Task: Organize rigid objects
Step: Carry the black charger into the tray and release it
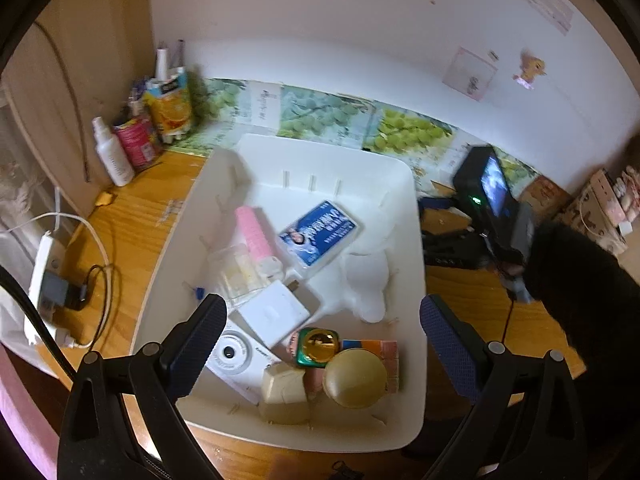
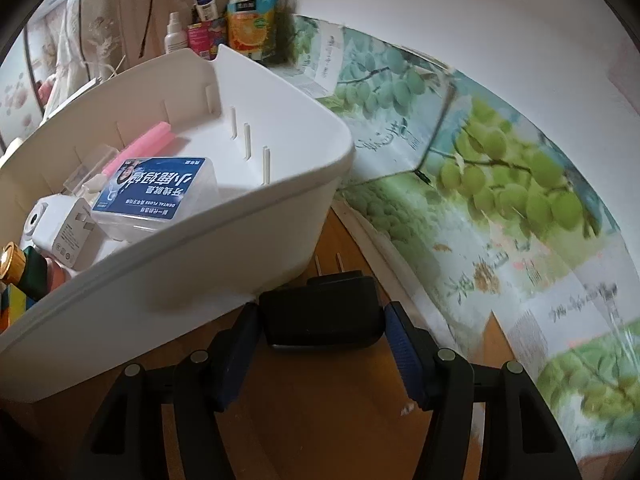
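A white plastic bin (image 1: 404,184) on the wooden desk holds several items: a blue-labelled dental floss box (image 1: 318,234), a pink tube (image 1: 256,236), a white charger (image 1: 274,312), a green bottle with a gold cap (image 1: 318,346) and a round gold-lidded jar (image 1: 354,378). My left gripper (image 1: 322,308) hangs open above the bin's near end, with nothing between its fingers. In the right wrist view, my right gripper (image 2: 322,312) is shut on a black power adapter (image 2: 322,322). The adapter lies on the desk just outside the bin's wall (image 2: 224,248), prongs pointing away.
Bottles, tubes and an orange juice carton (image 1: 172,104) crowd the far left corner. A white power strip (image 1: 44,280) with cables lies left of the bin. Grape-printed cardboard (image 2: 500,184) lines the wall. A dark sleeve (image 1: 580,292) and the other gripper's camera (image 1: 486,188) are right of the bin.
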`<state>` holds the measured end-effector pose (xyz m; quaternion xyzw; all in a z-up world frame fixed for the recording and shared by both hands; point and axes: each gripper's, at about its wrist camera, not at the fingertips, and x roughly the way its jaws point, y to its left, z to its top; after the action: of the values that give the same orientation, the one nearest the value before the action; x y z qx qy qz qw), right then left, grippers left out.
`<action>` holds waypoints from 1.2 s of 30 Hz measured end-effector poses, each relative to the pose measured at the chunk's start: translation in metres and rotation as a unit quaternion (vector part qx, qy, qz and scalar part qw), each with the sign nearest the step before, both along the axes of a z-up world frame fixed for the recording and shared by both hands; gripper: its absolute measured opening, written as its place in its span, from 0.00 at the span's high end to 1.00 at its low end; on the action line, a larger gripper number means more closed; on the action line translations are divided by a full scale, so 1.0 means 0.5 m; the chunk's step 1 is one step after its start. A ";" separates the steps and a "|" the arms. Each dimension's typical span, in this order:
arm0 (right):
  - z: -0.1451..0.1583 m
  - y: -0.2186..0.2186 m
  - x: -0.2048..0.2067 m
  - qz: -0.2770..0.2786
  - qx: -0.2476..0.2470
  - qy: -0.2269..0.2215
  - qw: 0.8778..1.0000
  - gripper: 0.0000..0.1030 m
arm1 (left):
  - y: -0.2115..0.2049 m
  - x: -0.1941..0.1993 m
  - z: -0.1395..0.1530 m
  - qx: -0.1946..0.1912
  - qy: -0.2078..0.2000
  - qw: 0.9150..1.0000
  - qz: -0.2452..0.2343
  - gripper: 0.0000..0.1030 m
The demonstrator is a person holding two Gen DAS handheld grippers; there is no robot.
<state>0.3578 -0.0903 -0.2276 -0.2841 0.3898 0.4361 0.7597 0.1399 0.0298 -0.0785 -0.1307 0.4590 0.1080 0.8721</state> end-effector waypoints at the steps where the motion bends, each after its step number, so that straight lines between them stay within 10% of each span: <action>1: 0.004 -0.011 -0.003 -0.020 0.004 0.003 1.000 0.38 | 0.002 -0.003 0.000 0.001 0.001 1.000 0.005 0.05; 12: 0.117 -0.123 -0.092 -0.218 0.119 0.032 0.968 0.38 | 0.027 -0.049 0.006 -0.028 -0.010 0.999 0.015 0.05; 27: 0.264 0.007 -0.357 -0.262 0.177 0.009 0.949 0.38 | 0.073 -0.170 0.047 -0.019 -0.031 0.996 -0.079 0.05; 36: 0.236 0.021 -0.486 -0.374 0.234 0.089 0.893 0.21 | 0.094 -0.252 0.024 -0.018 -0.016 0.996 -0.083 0.05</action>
<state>0.1146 -0.0801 -0.1094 0.1087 0.4204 0.2217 0.8731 0.0138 0.0768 -0.0663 -0.1093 0.4560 0.0245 0.8829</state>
